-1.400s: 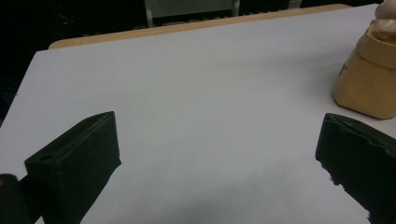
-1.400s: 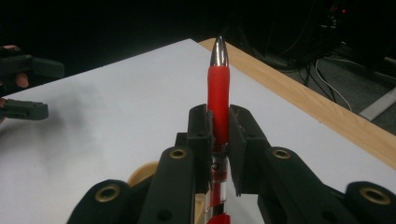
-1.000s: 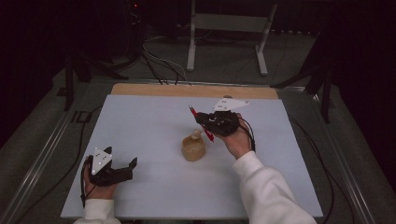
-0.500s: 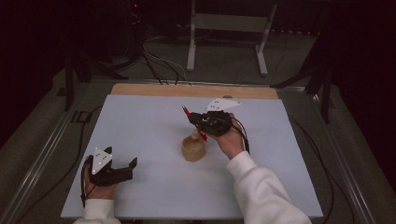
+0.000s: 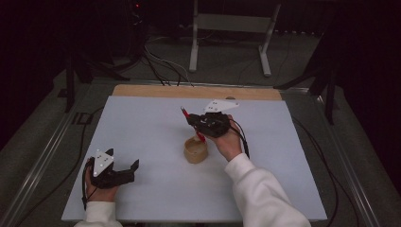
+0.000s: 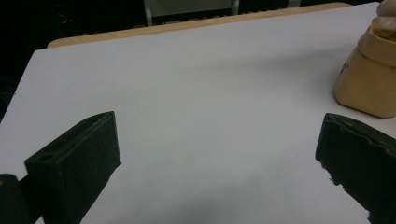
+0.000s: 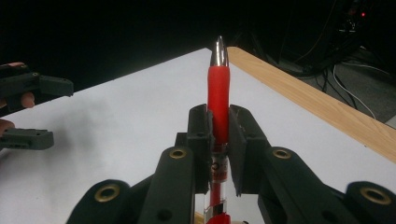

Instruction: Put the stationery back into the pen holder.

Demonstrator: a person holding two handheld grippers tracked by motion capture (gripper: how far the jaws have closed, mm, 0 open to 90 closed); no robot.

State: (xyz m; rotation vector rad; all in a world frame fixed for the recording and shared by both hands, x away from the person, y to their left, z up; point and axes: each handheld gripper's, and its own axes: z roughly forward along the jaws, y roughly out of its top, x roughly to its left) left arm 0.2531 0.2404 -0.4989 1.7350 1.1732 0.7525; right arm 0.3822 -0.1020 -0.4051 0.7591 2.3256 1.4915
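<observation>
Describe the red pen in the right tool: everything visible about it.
The red pen with a silvery metal tip is clamped between the black jaws of the right tool. It has a red rubbery grip sleeve, then a clear barrel section lower down. In the high view it slants, its lower end over the tan round cup; contact there is unclear.

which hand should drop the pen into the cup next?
Right. The right gripper is shut on the red pen and sits beside the tan cup. The left gripper is open, holds nothing, and rests near the table's front-left corner.
</observation>
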